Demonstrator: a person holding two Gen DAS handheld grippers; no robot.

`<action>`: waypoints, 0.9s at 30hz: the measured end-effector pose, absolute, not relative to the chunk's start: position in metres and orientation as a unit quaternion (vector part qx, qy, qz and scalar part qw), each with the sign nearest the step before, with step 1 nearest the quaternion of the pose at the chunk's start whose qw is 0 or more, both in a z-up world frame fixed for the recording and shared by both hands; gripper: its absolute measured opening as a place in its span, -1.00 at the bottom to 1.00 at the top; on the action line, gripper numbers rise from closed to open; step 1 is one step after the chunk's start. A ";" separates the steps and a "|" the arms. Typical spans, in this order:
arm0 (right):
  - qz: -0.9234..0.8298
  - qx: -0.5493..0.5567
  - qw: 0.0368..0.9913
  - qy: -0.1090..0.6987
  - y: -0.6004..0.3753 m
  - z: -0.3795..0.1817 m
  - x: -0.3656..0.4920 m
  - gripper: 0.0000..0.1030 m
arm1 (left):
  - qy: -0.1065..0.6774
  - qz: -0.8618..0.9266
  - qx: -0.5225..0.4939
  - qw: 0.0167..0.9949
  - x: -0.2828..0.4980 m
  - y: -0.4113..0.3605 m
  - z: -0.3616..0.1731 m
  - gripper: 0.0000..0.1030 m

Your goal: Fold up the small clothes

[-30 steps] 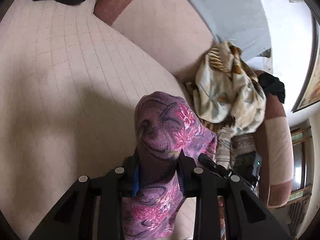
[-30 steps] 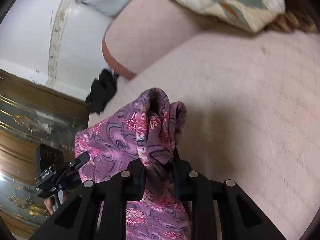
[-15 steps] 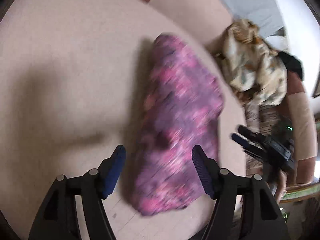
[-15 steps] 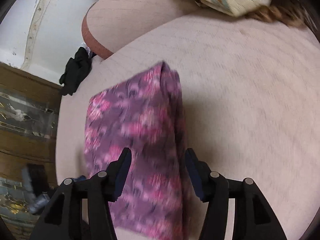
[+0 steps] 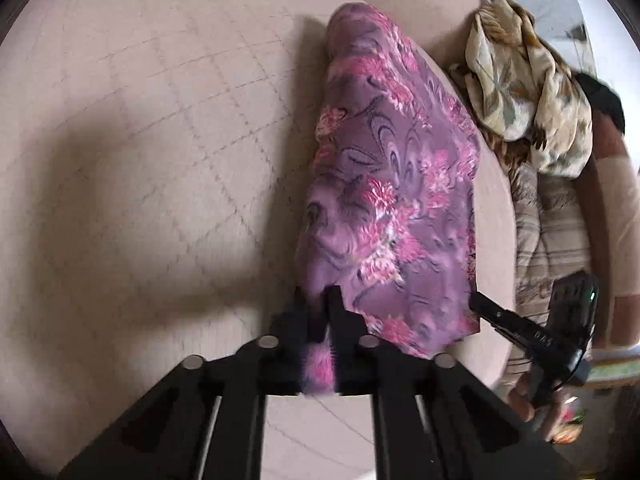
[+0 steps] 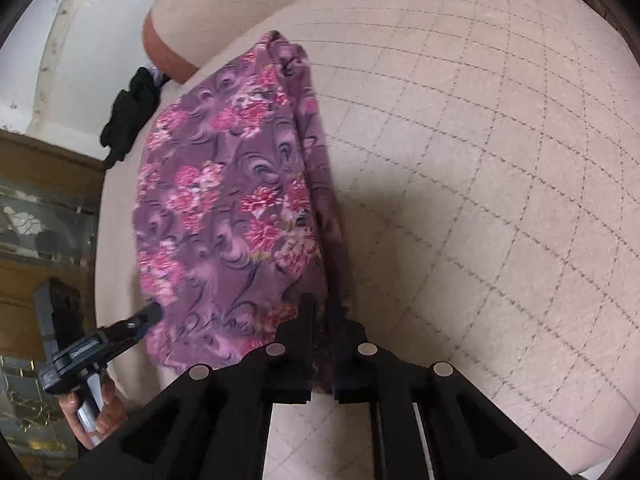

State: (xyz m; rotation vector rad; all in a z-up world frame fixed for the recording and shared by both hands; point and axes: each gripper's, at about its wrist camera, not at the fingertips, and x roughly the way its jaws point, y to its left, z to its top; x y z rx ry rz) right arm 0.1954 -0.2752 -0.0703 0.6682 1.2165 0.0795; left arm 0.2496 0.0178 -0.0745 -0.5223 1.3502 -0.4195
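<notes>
A purple cloth with pink flowers (image 5: 384, 184) lies folded and flat on the beige quilted sofa seat (image 5: 140, 152). My left gripper (image 5: 318, 308) is at the cloth's near left corner, jaws closing, with a pinch of fabric pressed between the pads. In the right wrist view the same cloth (image 6: 224, 208) stretches away from me. My right gripper (image 6: 322, 314) is at its near right edge, jaws closing on the folded layers. Each view shows the other gripper beside the cloth: the right gripper (image 5: 492, 314) and the left gripper (image 6: 146, 316).
A pile of cream floral cloth (image 5: 520, 92) and a striped cushion (image 5: 548, 220) sit to the right against the sofa arm. A black garment (image 6: 128, 116) lies at the seat's far left edge. A person's hand (image 6: 100, 412) holds the left gripper's handle.
A second ago both grippers held the cloth bunched up. They opened and the cloth dropped flat on the seat. Both have since shut on its near edge.
</notes>
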 end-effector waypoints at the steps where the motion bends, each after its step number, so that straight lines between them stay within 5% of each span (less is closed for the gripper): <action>1: 0.037 0.305 0.774 0.554 -0.276 -0.065 0.193 -0.88 | 0.600 -0.196 -0.234 0.739 0.247 0.020 -0.066 -0.91; 11: 0.014 0.258 0.780 0.571 -0.266 -0.072 0.186 -0.88 | 0.618 -0.173 -0.147 0.753 0.245 0.007 -0.074 -0.90; 15: 0.005 0.217 0.771 0.599 -0.257 -0.083 0.190 -0.81 | 0.624 -0.160 -0.092 0.759 0.245 -0.001 -0.080 -0.49; 18: 0.007 0.238 0.766 0.597 -0.262 -0.079 0.190 -0.53 | 0.627 -0.158 -0.105 0.755 0.250 0.004 -0.076 -0.18; 20: 0.010 0.260 0.776 0.574 -0.269 -0.069 0.188 -0.31 | 0.624 -0.158 -0.142 0.753 0.252 0.016 -0.076 0.25; 21: 0.016 0.274 0.782 0.560 -0.274 -0.063 0.187 -0.14 | 0.622 -0.160 -0.164 0.749 0.253 0.021 -0.077 0.29; 22: 0.020 0.290 0.785 0.546 -0.280 -0.059 0.185 0.25 | 0.623 -0.163 -0.173 0.745 0.252 0.024 -0.078 0.29; 23: 0.017 0.300 0.784 0.544 -0.284 -0.058 0.185 0.36 | 0.627 -0.168 -0.180 0.739 0.253 0.024 -0.081 0.29; 27: 0.040 0.347 0.738 0.578 -0.285 -0.083 0.187 0.35 | 0.630 -0.183 -0.157 0.739 0.249 0.008 -0.082 0.29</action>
